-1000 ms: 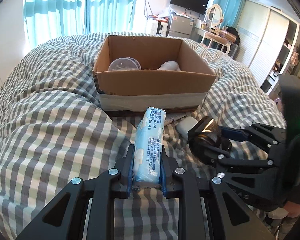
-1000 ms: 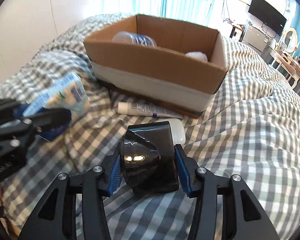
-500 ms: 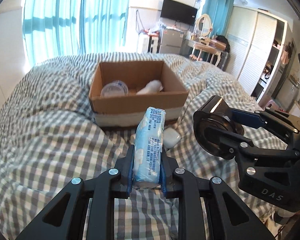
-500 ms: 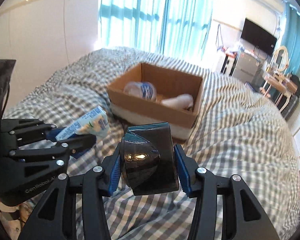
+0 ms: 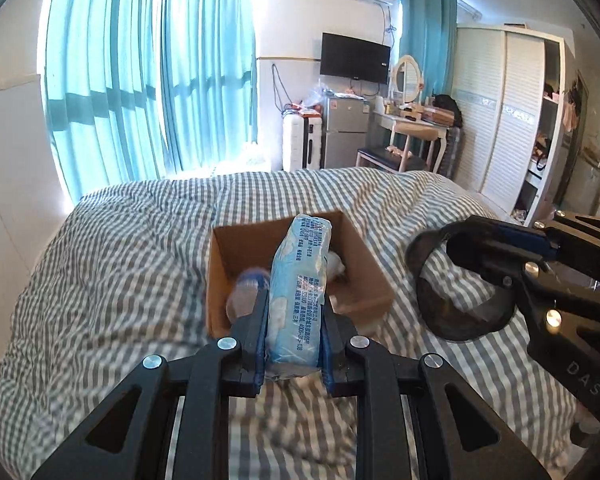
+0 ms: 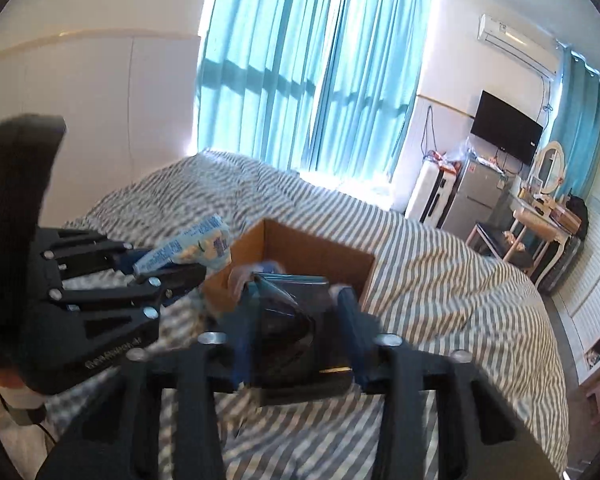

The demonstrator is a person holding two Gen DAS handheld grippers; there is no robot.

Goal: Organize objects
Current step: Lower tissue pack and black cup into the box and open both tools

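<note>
My left gripper (image 5: 294,300) is shut on a light blue tissue pack (image 5: 300,280) and holds it high above the bed, in line with the open cardboard box (image 5: 364,264). My right gripper (image 6: 294,300) is shut on a glossy black box-shaped object (image 6: 288,324), also raised above the bed. The cardboard box (image 6: 312,252) lies on the checked duvet and holds a clear plastic bottle (image 5: 244,292) and a white item (image 5: 336,264). The right gripper with the black object shows at the right of the left wrist view (image 5: 460,280). The left gripper with the pack shows in the right wrist view (image 6: 168,264).
The grey-and-white checked duvet (image 5: 120,260) covers the bed. Teal curtains (image 5: 140,80) hang behind it. A suitcase, small fridge (image 5: 346,132), dressing table with stool and a white wardrobe (image 5: 512,120) stand past the far end of the bed.
Both grippers have risen well above the bed with their loads. The box now looks smaller and lower in both views. The right wrist view is motion-blurred.
</note>
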